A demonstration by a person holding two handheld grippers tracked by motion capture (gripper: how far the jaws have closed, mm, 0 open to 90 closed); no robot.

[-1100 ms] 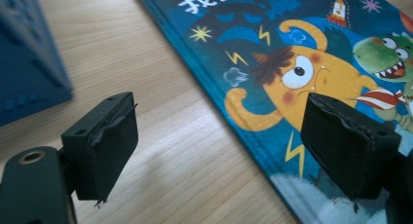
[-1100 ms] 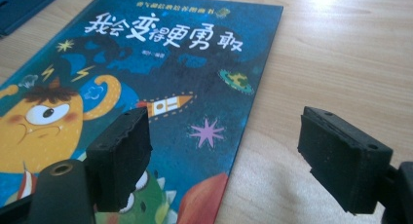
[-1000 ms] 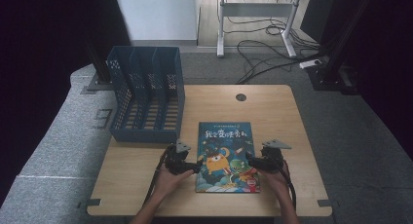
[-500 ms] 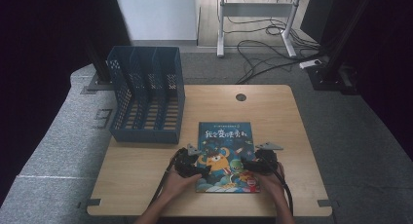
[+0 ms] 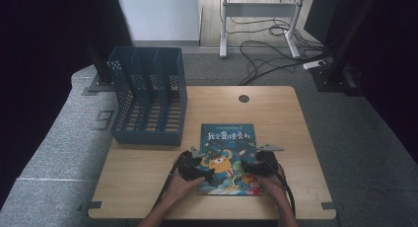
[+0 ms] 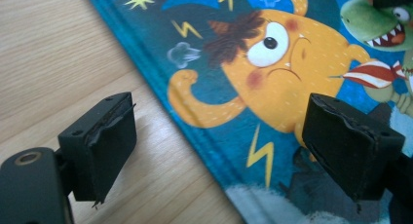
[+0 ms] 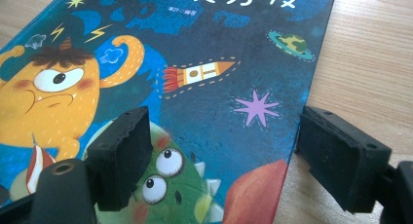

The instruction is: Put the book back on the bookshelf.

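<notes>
Both my tongs spread wide over the picture book.

My left tongs straddle the book's left edge, one jaw over the table, one over the cover. My right tongs straddle its right edge. A blue file rack stands beyond my left tongs.

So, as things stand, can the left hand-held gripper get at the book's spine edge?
Probably yes. The left hand-held gripper is open, its jaws straddling the spine edge of the book, one over the table, one over the cover. Nothing lies between; the file rack stands well off.
</notes>
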